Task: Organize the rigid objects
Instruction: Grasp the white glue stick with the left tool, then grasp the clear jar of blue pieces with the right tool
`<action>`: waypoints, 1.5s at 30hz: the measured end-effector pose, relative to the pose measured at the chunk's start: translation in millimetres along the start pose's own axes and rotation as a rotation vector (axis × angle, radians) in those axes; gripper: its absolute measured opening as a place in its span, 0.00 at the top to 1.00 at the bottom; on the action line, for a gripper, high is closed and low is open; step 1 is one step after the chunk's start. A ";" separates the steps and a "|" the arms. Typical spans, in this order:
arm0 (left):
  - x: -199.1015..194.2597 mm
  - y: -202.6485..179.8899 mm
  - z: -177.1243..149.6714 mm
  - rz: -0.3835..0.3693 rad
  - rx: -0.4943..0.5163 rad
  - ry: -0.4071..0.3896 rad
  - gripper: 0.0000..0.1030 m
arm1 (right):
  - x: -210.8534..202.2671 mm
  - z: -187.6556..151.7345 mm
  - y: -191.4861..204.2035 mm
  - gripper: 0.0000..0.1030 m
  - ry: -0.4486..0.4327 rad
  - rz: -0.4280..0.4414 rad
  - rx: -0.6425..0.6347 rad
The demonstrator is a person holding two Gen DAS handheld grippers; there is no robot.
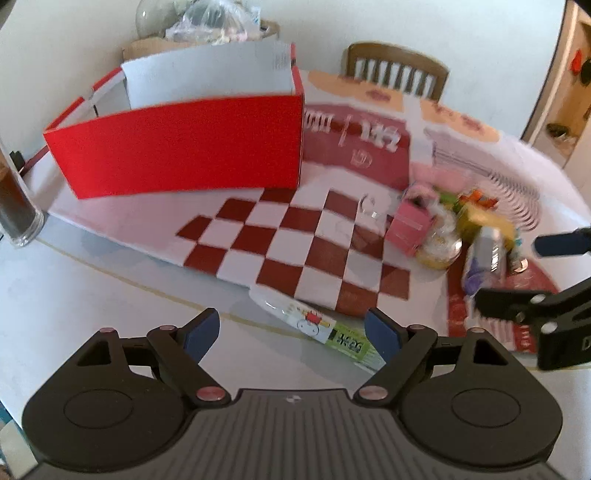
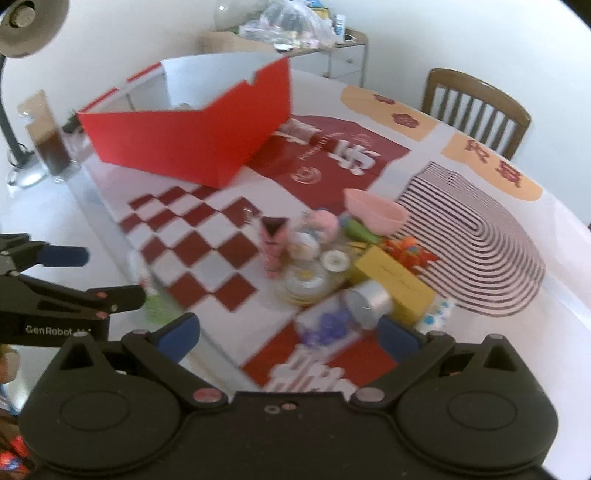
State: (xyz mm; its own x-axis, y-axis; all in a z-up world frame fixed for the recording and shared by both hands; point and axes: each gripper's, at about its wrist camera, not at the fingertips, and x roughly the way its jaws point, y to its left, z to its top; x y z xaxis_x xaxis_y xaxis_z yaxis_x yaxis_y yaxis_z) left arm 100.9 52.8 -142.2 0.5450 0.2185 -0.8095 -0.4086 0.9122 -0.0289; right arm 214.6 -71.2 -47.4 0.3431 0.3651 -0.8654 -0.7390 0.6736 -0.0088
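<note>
My left tongs (image 1: 291, 332) hang wide open and empty over the white table (image 1: 92, 295), their blue pads (image 1: 201, 332) spread to either side of one flat green-and-white packet (image 1: 325, 330) lying just ahead of them at the near edge of the checked mat (image 1: 295, 243). My right tongs (image 2: 288, 338) are likewise spread wide with nothing between them, held low and level over the mat, pointing at the pile of small things just in front: one pink carton (image 2: 272, 240), one yellow box (image 2: 393, 282), one pink bowl (image 2: 375, 210), one silver-capped jar (image 2: 364, 302) lying on its side with purple beads in it, and a few round tubs too blurred to count. One red box (image 1: 177, 147), open at the top and white inside, stands farther ahead and to the left of both tongs, well apart from the pile. One wooden chair (image 2: 476, 110) sits beyond the far edge of the table, and one glass of dark drink (image 2: 51, 147) stands far left of the right tongs, beside the base of one desk lamp (image 2: 26, 26).
</note>
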 end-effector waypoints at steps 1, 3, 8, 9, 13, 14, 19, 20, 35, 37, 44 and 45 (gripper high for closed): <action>4.7 -3.2 -0.9 0.006 -0.003 0.015 0.17 | 3.3 -0.9 -4.3 0.01 0.008 -0.005 0.012; 10.9 -7.9 -2.3 0.001 -0.018 0.038 0.17 | 7.8 -3.5 -11.9 0.01 0.018 -0.002 0.042; 18.7 -18.1 0.5 0.004 -0.049 0.050 0.17 | 15.3 -2.6 -23.7 0.01 0.024 0.000 0.117; 20.6 -18.7 1.3 0.006 -0.057 0.055 0.17 | 16.9 -0.7 -25.8 0.01 0.023 -0.004 0.135; 32.1 -23.0 -0.8 0.032 -0.067 0.097 0.17 | 29.0 7.6 -31.2 0.03 0.047 -0.043 0.201; 33.6 -23.5 -1.9 0.039 -0.068 0.099 0.17 | 32.6 8.7 -32.6 0.03 0.054 -0.042 0.219; 33.5 -25.7 -3.6 0.057 -0.060 0.082 0.22 | 42.7 9.7 -36.3 0.07 0.077 -0.049 0.280; 32.6 -26.0 -4.1 0.062 -0.055 0.075 0.27 | 43.7 10.0 -36.3 0.08 0.078 -0.046 0.283; 20.9 -17.2 -9.0 0.065 -0.040 0.054 0.78 | 58.2 7.8 -31.4 0.40 0.125 -0.078 0.285; 19.6 -15.0 -9.8 0.063 -0.044 0.056 0.80 | 57.5 7.4 -31.2 0.43 0.125 -0.076 0.286; 16.2 -7.1 -12.2 0.042 -0.041 0.067 0.83 | 48.9 0.2 -28.1 0.45 0.127 -0.074 0.268; 15.4 -5.8 -12.7 0.038 -0.042 0.068 0.83 | 46.2 -1.1 -27.8 0.45 0.124 -0.066 0.269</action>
State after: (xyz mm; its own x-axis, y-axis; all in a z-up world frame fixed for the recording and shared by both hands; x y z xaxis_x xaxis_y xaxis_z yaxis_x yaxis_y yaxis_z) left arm 102.4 46.5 -162.0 0.4780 0.2276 -0.8483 -0.4595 0.8880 -0.0206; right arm 250.3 -73.8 -87.7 0.2996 0.2447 -0.9222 -0.5320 0.8452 0.0515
